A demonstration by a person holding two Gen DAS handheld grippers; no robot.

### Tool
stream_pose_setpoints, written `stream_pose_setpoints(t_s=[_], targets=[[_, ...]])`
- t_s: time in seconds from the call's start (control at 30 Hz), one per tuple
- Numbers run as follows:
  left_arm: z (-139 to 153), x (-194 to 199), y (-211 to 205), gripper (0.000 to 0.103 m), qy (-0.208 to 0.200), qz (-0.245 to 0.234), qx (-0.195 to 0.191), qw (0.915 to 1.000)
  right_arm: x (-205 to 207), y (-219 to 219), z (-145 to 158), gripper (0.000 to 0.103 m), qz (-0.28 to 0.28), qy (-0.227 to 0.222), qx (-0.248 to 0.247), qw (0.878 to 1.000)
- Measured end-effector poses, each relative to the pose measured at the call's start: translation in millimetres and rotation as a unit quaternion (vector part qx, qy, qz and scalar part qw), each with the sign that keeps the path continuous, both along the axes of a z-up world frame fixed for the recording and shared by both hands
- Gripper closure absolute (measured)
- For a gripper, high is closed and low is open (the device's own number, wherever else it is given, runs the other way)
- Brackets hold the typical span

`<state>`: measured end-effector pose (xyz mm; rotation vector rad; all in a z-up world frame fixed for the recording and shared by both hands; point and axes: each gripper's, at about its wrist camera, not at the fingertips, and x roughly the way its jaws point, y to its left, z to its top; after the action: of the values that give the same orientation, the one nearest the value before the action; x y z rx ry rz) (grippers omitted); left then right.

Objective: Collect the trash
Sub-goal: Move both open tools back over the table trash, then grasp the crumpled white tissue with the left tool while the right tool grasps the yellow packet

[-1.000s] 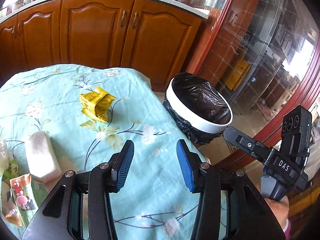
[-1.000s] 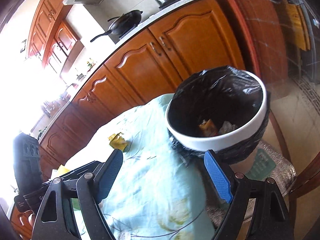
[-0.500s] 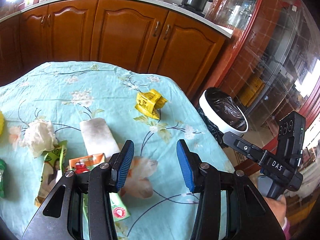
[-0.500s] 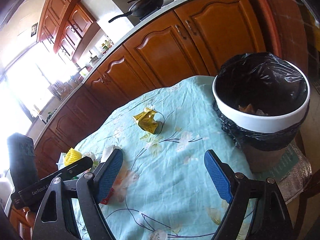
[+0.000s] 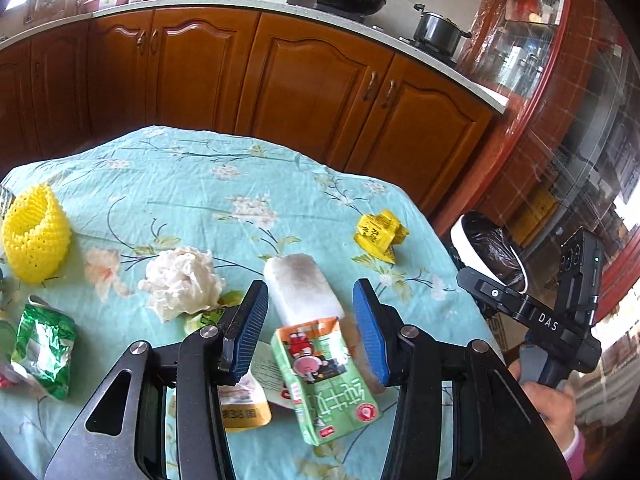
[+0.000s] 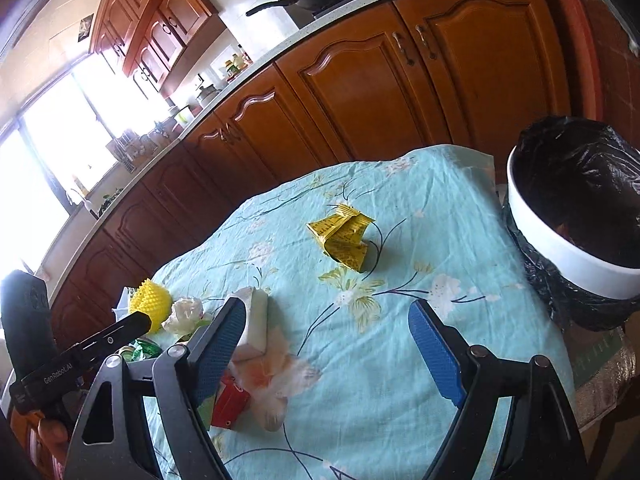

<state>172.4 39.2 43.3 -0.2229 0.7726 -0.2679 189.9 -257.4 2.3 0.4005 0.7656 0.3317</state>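
Note:
Trash lies on a table with a teal floral cloth (image 5: 192, 184). My left gripper (image 5: 310, 326) is open and hovers over a green and red drink carton (image 5: 324, 380) and a white foam block (image 5: 302, 288). A crumpled yellow wrapper (image 5: 380, 234) lies further right; it also shows in the right wrist view (image 6: 342, 238). A white bin with a black liner (image 6: 576, 204) stands beyond the table's right edge. My right gripper (image 6: 324, 350) is open and empty above the cloth, short of the yellow wrapper.
A crumpled white tissue (image 5: 180, 280), a yellow foam net (image 5: 34, 236), a green wrapper (image 5: 44, 344) and an orange pouch (image 5: 244, 412) lie on the left part of the table. Wooden cabinets (image 5: 312, 84) stand behind the table.
Both grippers have swung left, away from the bin and back over the table. The carton and foam block have come under my left gripper. Both stay open.

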Motion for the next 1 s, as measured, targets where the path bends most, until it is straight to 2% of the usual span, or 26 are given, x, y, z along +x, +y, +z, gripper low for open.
stream_pose_setpoints(t_s=[0.23,0.5,0.63,0.87,0.97,1.0], targets=[[-6,5,29,0.059,0.005,0.034,0.002,0.9994,18,19,-3,0.018,0.015,0.005,-0.015,1.000],[-20,17,51,0.059,0.019,0.057,0.022,0.9979,43,34,-13,0.018,0.025,0.014,-0.036,0.999],[-28,27,56,0.050,0.026,0.064,0.038,0.9969,60,40,-19,0.018,0.028,0.021,-0.049,0.998],[-50,50,54,0.049,0.056,0.062,0.073,0.9938,89,49,-31,0.018,0.028,0.031,-0.070,0.997],[-61,55,53,0.049,0.065,0.058,0.073,0.9935,96,53,-35,0.021,0.027,0.030,-0.082,0.996],[-63,55,52,0.049,0.064,0.058,0.074,0.9935,97,55,-36,0.027,0.027,0.030,-0.086,0.996]])
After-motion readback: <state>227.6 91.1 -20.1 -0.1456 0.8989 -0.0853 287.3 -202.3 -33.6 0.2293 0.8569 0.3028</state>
